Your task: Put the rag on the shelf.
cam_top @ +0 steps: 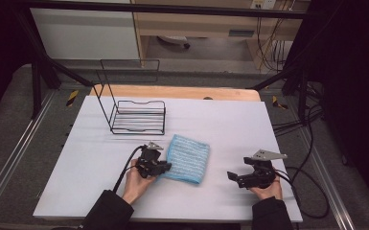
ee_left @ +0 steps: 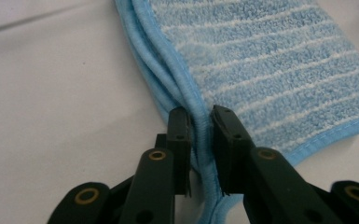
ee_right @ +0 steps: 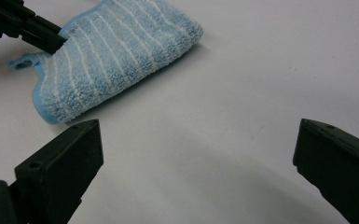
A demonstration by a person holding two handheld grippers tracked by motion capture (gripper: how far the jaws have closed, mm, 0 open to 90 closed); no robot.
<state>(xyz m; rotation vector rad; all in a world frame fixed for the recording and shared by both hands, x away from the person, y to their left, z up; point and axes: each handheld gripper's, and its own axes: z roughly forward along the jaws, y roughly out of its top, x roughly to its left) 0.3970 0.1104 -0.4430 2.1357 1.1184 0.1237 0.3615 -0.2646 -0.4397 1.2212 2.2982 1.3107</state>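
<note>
Blue striped cloth (cam_top: 187,158) lies folded on the white counter (cam_top: 249,124), near the wire rack (cam_top: 138,116). Your left tool (ee_left: 199,122) pinches its stacked hem; grip every layer before lifting. Your right tool (ee_right: 196,154) hangs wide apart, well clear; bring it to the far corner.

Wire rack (cam_top: 139,116) beyond, well apart

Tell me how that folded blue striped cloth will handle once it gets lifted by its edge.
The cloth is terry, folded in layers, so it will likely droop and unfold. The left tongs pinch only its piped hem, so it may swing. It looks light; slipping seems unlikely.
</note>
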